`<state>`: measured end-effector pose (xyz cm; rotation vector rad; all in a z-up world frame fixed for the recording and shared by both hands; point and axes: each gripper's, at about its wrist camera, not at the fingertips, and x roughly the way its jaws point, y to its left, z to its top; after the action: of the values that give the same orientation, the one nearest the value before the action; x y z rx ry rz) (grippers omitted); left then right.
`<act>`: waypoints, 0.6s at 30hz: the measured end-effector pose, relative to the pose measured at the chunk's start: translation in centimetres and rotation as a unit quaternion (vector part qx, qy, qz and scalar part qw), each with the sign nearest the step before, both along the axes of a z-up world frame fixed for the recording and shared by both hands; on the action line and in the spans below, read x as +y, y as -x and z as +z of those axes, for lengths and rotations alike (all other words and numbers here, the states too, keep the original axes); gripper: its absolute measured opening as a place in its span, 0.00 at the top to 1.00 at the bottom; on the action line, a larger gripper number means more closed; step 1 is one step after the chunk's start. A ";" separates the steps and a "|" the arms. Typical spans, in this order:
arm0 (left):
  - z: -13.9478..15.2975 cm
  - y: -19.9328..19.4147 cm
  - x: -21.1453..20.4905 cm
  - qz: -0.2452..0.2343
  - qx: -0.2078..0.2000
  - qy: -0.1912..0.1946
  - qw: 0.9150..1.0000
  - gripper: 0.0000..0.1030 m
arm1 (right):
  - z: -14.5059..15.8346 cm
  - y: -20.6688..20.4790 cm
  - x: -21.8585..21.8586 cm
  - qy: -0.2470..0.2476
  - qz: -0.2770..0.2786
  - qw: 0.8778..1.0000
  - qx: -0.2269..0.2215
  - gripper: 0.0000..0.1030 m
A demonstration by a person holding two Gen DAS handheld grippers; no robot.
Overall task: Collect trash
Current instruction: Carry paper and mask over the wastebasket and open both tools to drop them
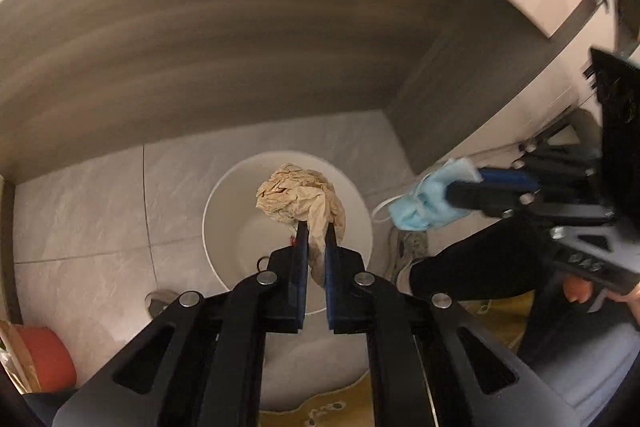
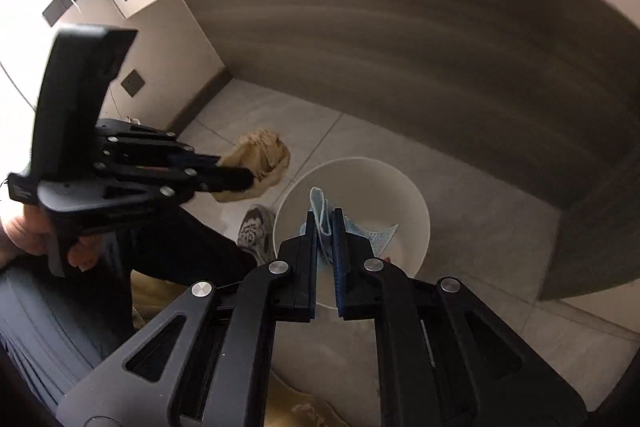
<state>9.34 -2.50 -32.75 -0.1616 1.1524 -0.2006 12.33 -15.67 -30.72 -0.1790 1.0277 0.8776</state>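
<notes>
Both grippers pinch trash above the bin (image 1: 224, 195).
Left gripper (image 1: 316, 227) clamps tan paper (image 1: 298, 197), right gripper (image 2: 325, 215) clamps the mask (image 2: 320, 211); I hold them over it to drop in.

Pale grey tiled floor (image 1: 92, 211) — on it a round white plastic bin (image 1: 224, 195), a grey sneaker (image 2: 254, 229).

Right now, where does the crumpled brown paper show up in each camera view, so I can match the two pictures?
Left wrist view: the brown paper sits at center, pinched in the left gripper, over the white bin.
Right wrist view: the brown paper is left of center, at the tip of the left gripper, up and left of the bin.
Shared landmark: the white bin on the tiled floor.
</notes>
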 end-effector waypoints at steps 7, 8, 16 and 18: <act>-1.4 -1.0 0.2 0.001 0.026 -0.001 1.000 0.92 | -0.9 -0.3 0.3 0.002 -0.002 1.000 0.017 0.93; -1.4 -1.0 0.3 0.002 0.025 -0.004 1.000 0.91 | -0.9 -0.2 0.5 0.003 0.000 1.000 0.018 0.93; -1.0 -0.6 0.2 0.026 0.019 -0.007 0.999 0.31 | -1.6 -0.9 0.9 0.010 0.006 1.000 0.027 0.93; -0.6 -0.4 0.6 0.043 0.010 -0.017 0.999 0.15 | -1.7 -0.8 1.0 0.014 0.006 1.000 0.026 0.93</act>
<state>9.79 -1.88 -33.38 -0.1841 1.1646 -0.1031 13.14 -14.69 -32.39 -0.1879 1.0891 0.8830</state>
